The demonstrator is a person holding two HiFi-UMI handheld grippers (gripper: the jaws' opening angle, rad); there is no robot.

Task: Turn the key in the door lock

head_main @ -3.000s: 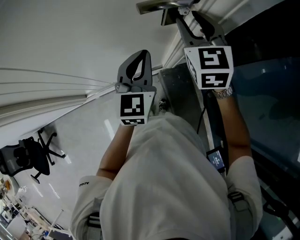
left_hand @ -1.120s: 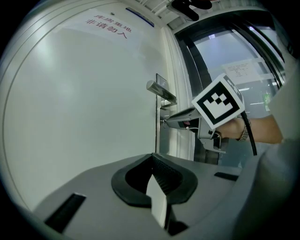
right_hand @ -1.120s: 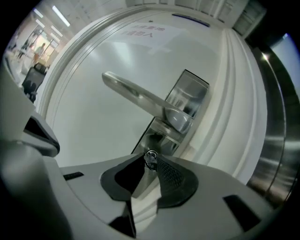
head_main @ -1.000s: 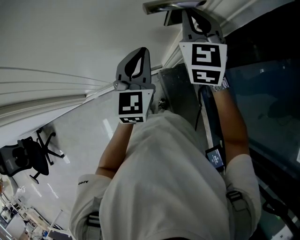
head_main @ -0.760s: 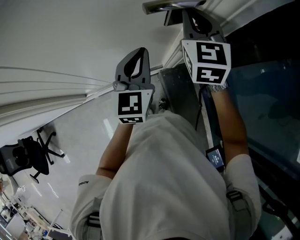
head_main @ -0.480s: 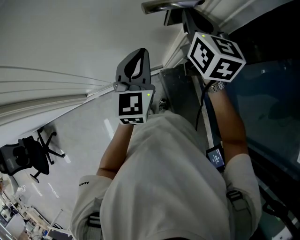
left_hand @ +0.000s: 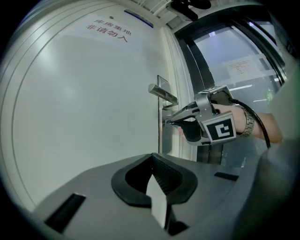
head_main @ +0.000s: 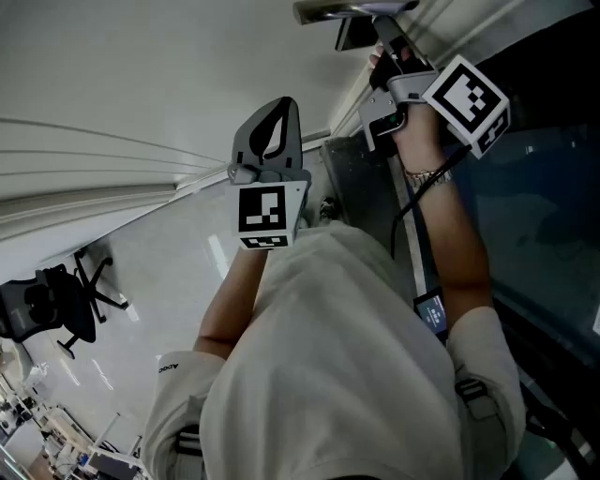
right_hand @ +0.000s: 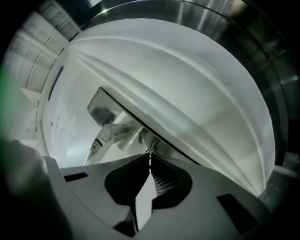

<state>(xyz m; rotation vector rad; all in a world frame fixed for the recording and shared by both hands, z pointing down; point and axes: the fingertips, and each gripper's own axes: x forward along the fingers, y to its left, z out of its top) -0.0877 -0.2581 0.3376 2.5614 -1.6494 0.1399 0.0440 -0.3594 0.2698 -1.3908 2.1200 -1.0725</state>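
Note:
On a white door (left_hand: 93,108), a metal lever handle (left_hand: 162,93) sits above the lock. My right gripper (left_hand: 171,123) points level at the lock, rolled onto its side. Its jaws are shut on the small metal key (right_hand: 151,153), just below the handle (right_hand: 115,133). In the head view the right gripper (head_main: 382,45) is at the top, under the handle (head_main: 342,11), its marker cube (head_main: 466,101) tipped right. My left gripper (head_main: 279,111) hangs before the door, left of the lock, shut with nothing in it; its pads (left_hand: 158,206) meet.
A dark glass panel (left_hand: 239,70) in a frame stands right of the door. The door bears a sign with printed characters (left_hand: 108,29). An office chair (head_main: 47,314) stands on the floor at the lower left. A cable (head_main: 417,202) runs along the right forearm.
The right gripper has rolled clockwise at the lock, its marker cube swinging from facing me to tipped over to the right. The left gripper has stayed where it was.

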